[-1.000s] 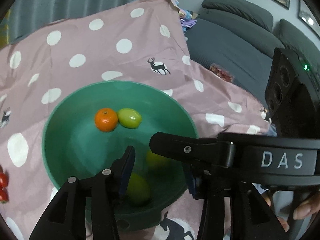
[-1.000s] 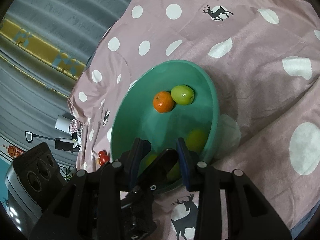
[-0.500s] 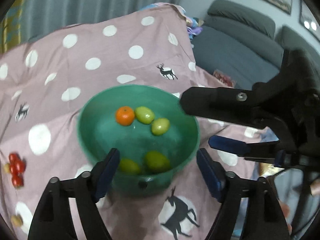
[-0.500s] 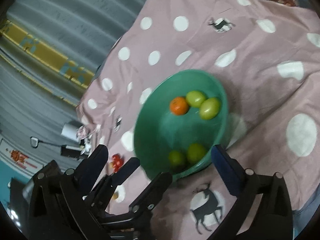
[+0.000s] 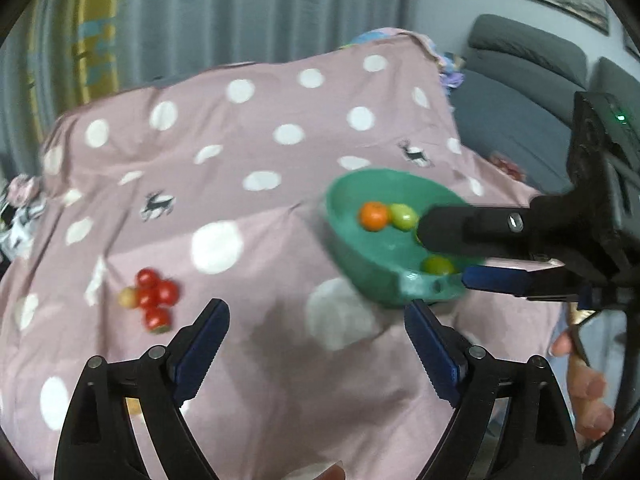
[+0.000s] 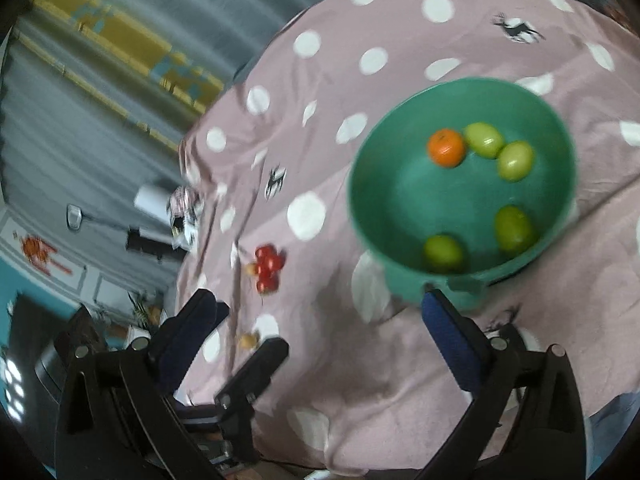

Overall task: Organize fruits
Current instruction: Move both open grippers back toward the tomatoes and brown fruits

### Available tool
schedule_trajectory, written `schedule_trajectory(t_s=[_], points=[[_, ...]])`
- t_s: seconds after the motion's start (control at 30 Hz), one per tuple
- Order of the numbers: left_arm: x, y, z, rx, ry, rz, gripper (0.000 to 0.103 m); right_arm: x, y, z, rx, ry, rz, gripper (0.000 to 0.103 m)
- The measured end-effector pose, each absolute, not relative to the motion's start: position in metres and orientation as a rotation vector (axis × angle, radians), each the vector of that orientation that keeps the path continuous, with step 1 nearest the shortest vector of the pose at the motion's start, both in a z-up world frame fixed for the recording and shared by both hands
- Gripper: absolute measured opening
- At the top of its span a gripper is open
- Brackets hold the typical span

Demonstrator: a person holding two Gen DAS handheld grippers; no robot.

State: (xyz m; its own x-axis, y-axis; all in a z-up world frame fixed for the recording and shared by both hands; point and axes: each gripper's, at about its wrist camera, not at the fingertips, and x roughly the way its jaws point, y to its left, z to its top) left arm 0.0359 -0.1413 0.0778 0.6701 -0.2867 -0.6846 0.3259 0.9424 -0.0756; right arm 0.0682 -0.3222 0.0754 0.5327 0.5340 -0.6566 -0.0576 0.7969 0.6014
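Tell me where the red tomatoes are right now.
The red tomatoes lie in a small cluster on the spotted pink cloth, outside the green bowl and to its left in both wrist views, with a small pale fruit touching them.

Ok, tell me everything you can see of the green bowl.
The green bowl is round, deep and smooth, plastic by its look, with a small tab on its near rim. It sits upright on the pink polka-dot cloth. Inside lie one orange fruit and four green fruits: the orange and two green ones touch in a row at the far side, two lie nearer. Neither gripper touches it.
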Motion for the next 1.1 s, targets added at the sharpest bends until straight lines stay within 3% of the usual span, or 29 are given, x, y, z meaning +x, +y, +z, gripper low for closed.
schedule_trajectory(t_s=[0.2,0.47,1.1], points=[[0.018,-0.091,0.053,0.118,0.749,-0.195,0.089,0.075,-0.290,0.058,0.470,1.027,0.419,0.102],[0.036,-0.013,0.013,-0.210,0.929,-0.045,0.089,0.084,-0.252,0.042,0.443,1.083,0.437,0.102],[0.006,0.038,-0.004,-0.126,0.935,0.090,0.089,0.105,-0.180,0.017,0.416,1.141,0.508,0.102]])
